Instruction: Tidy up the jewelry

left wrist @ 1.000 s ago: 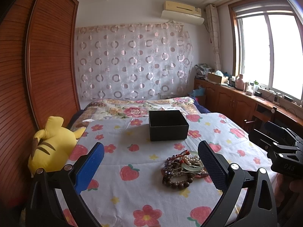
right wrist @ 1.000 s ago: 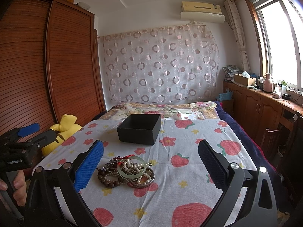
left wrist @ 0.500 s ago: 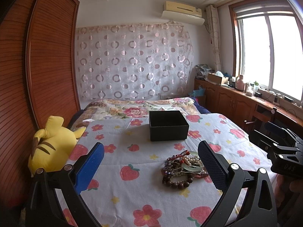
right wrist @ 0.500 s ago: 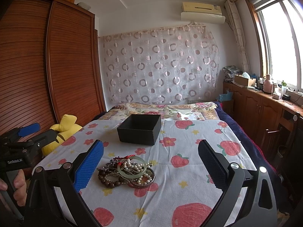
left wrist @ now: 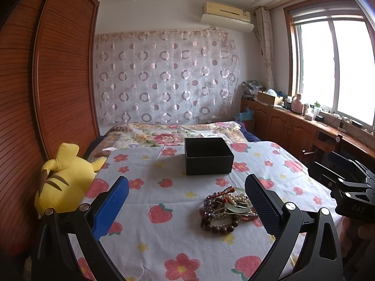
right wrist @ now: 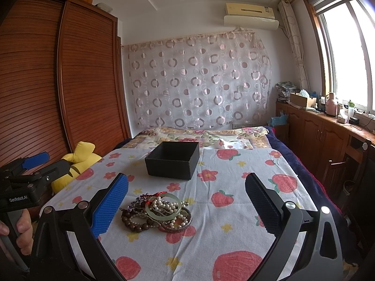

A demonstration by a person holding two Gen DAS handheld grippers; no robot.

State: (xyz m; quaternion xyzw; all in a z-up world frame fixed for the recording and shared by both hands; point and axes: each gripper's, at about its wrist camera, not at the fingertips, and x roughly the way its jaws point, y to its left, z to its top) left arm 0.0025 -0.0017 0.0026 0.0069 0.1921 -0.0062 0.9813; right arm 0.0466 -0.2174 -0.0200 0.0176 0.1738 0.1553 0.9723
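A tangled pile of jewelry (left wrist: 225, 207) (right wrist: 157, 212) lies on the flowered bedsheet: pearl strands, dark wooden beads, a pale green bangle (right wrist: 163, 207), a metal bangle. Beyond it stands an open black box (left wrist: 207, 155) (right wrist: 173, 160), and nothing shows inside it. My left gripper (left wrist: 187, 201) hovers open above the sheet, the pile just inside its right finger. My right gripper (right wrist: 187, 201) is open too, with the pile near its left finger. Each gripper shows at the edge of the other's view, the left gripper (right wrist: 25, 175) and the right gripper (left wrist: 346, 187), both hand-held.
A yellow plush toy (left wrist: 63, 182) (right wrist: 79, 161) sits at the bed's left edge by the wooden wardrobe (right wrist: 58, 82). A folded floral quilt (left wrist: 173, 133) lies behind the box. Wooden cabinets (right wrist: 328, 135) and a chair (right wrist: 337, 171) line the right side under the window.
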